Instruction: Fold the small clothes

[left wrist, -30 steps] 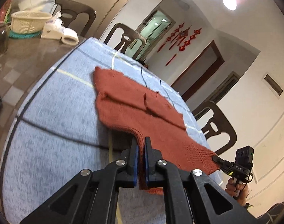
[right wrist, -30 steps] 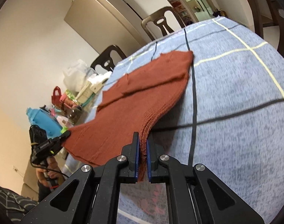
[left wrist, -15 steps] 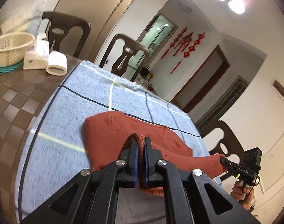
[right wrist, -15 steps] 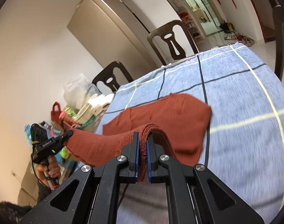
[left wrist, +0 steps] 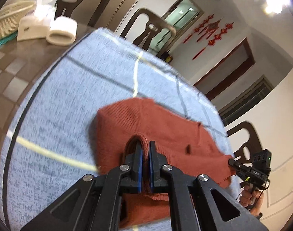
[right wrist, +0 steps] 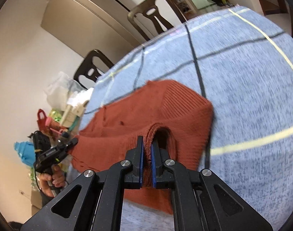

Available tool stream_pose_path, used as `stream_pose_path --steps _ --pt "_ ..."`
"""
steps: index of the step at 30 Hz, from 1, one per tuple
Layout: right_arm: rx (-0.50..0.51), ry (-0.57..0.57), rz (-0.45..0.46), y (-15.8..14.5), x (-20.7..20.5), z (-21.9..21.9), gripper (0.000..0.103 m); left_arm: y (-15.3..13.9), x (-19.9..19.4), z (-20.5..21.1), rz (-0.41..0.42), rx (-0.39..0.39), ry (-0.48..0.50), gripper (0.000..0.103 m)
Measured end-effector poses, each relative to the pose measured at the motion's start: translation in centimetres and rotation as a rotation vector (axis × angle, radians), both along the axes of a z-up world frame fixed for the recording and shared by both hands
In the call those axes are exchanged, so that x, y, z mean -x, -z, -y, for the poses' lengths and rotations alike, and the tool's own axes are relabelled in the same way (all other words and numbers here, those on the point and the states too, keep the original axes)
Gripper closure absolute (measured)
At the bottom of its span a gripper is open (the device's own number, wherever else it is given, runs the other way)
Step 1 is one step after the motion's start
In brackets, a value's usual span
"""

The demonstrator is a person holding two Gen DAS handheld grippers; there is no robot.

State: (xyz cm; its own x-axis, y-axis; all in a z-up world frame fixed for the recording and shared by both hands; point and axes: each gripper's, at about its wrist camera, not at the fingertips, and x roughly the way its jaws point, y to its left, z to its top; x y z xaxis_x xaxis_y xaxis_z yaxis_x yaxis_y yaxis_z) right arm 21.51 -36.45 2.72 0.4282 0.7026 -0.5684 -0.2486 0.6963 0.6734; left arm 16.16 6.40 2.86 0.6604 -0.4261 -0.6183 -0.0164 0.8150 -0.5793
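1. The left gripper is clamped on a bunched edge of the rust-red knitted garment, the knit looping up between its blue pads.
2. The right gripper pinches the opposite edge of the same garment in the same way.
3. The garment is doubled over itself, its far part lying on the blue checked tablecloth.
4. Dark chairs stand along the far side of the table; a white tape roll and a woven basket sit beyond the cloth's edge.
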Motion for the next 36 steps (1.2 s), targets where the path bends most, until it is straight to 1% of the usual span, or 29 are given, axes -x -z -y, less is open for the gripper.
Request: stream_pose_path --steps 2,4,6,8,10,13,14,15,16,17,18,19,20,23,28,30,32,34,35,36 --pt "-0.012 0.002 0.013 -0.7 -0.7 -0.2 0.097 -0.6 -0.6 -0.1 0.017 0.008 -0.009 0.096" --pt "-0.021 0.010 0.002 -0.7 -2.0 -0.4 0.097 -0.5 -1.7 -0.2 0.004 0.021 -0.021 0.096" --pt "-0.044 0.027 -0.042 0.2 -3.7 -0.7 0.097 0.3 -2.9 -0.6 -0.031 0.048 -0.036 0.096" --pt "-0.060 0.064 -0.098 1.4 -5.1 -0.4 0.096 1.7 -4.1 -1.2 -0.088 0.078 -0.070 0.096" --pt "-0.082 0.096 -0.145 2.4 -6.2 -0.2 0.094 2.6 -4.9 -1.6 -0.121 0.107 -0.090 0.096" --pt "-0.134 0.108 -0.165 2.8 -7.1 -0.2 0.094 2.7 -5.3 -1.9 -0.117 0.145 -0.108 0.095" --pt "-0.148 0.111 -0.159 2.6 -7.2 -0.1 0.088 2.5 -5.4 -1.9 -0.105 0.150 -0.107 0.094" --pt "-0.159 0.118 -0.149 2.5 -7.3 0.0 0.081 2.3 -5.4 -1.9 -0.093 0.151 -0.110 0.091" --pt "-0.170 0.128 -0.135 2.2 -7.3 0.1 0.077 2.0 -5.2 -2.1 -0.079 0.152 -0.122 0.079" --pt "-0.185 0.140 -0.117 1.9 -7.3 0.4 0.071 1.6 -5.2 -2.5 -0.057 0.157 -0.146 0.064" --pt "-0.197 0.148 -0.107 1.7 -7.4 0.6 0.066 1.4 -5.0 -2.9 -0.038 0.172 -0.164 0.059" --pt "-0.204 0.153 -0.097 1.5 -7.3 0.9 0.065 1.1 -4.8 -3.3 -0.021 0.184 -0.179 0.056" --pt "-0.196 0.159 -0.077 1.1 -7.0 1.1 0.065 0.8 -4.6 -3.7 -0.010 0.178 -0.196 0.056" --pt "-0.109 0.147 -0.003 0.0 -6.1 1.0 0.065 0.1 -3.8 -3.9 0.012 0.106 -0.208 0.056" --pt "0.031 0.086 0.070 -0.6 -5.2 -0.1 0.065 -0.2 -2.5 -3.4 0.008 0.014 -0.154 0.056" --pt "0.093 0.033 0.101 -0.8 -4.3 -0.7 0.065 -0.3 -1.4 -2.8 -0.017 -0.069 -0.134 0.056" --pt "0.161 -0.035 0.128 -0.8 -3.4 -1.8 0.065 -0.1 -0.4 -1.6 -0.052 -0.184 -0.094 0.056" --pt "0.211 -0.091 0.141 -0.6 -3.2 -3.3 0.065 0.4 -0.3 -0.3 -0.062 -0.219 -0.030 0.056" --pt "0.221 -0.108 0.143 -0.5 -3.4 -4.1 0.065 0.5 -0.8 0.6 -0.066 -0.227 0.002 0.056" --pt "0.220 -0.115 0.140 -0.5 -3.8 -4.7 0.065 0.4 -1.2 1.2 -0.058 -0.240 0.015 0.056"
